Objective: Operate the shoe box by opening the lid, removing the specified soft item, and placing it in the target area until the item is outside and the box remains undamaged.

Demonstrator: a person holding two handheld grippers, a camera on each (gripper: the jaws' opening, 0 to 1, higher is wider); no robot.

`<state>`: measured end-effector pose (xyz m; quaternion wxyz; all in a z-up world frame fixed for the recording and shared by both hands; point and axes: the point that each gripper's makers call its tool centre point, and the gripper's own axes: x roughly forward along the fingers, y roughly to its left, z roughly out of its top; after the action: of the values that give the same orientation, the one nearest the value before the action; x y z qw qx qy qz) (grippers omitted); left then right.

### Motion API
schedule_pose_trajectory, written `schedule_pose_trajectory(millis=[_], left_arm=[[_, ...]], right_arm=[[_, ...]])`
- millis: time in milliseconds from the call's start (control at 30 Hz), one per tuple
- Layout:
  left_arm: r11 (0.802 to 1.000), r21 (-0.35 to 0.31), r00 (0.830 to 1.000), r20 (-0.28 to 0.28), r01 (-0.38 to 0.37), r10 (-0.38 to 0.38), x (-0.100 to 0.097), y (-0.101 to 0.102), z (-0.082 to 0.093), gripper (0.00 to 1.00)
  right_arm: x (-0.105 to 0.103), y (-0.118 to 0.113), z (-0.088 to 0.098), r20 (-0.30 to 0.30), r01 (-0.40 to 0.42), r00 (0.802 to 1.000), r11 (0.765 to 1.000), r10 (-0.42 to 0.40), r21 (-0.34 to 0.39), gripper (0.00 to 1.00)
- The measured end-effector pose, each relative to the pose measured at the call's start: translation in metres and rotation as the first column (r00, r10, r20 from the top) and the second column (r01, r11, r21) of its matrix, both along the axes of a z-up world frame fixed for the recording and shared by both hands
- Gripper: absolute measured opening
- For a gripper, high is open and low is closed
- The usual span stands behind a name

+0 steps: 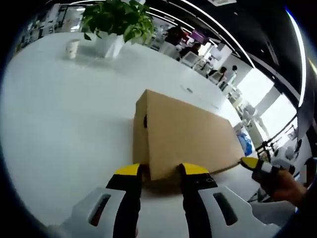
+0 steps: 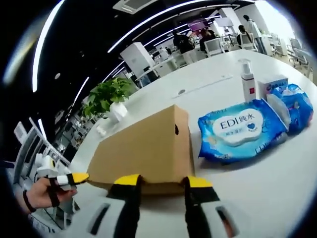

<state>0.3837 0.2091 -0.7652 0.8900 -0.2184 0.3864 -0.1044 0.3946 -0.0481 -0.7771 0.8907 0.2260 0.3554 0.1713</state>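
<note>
Plain brown cardboard shoe box (image 1: 183,136), lid closed, lies on the white desk (image 1: 64,129) between both wide-open, empty hand-held grippers, left (image 1: 161,171) and right (image 2: 162,181); uneven prying at its ends could tear it.

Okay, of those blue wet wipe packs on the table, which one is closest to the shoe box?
The big flat pack printed "EDI", lying right beside the shoe box. The other blue pack lies behind it, farther from the box, next to a small white carton.
</note>
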Motion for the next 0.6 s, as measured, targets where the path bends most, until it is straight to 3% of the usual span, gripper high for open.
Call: schedule_pose_trajectory(millis=[300, 600], left_arm=[[1.000, 0.009, 1.000, 0.016, 0.008, -0.008, 0.045, -0.005, -0.001, 0.31], [1.000, 0.008, 1.000, 0.019, 0.012, -0.012, 0.062, -0.011, -0.001, 0.31]], right_arm=[[0.032, -0.005, 0.000, -0.014, 0.050, 0.999, 0.998, -0.050, 0.027, 0.33], [0.047, -0.011, -0.001, -0.018, 0.050, 0.999, 0.998, -0.050, 0.022, 0.33]])
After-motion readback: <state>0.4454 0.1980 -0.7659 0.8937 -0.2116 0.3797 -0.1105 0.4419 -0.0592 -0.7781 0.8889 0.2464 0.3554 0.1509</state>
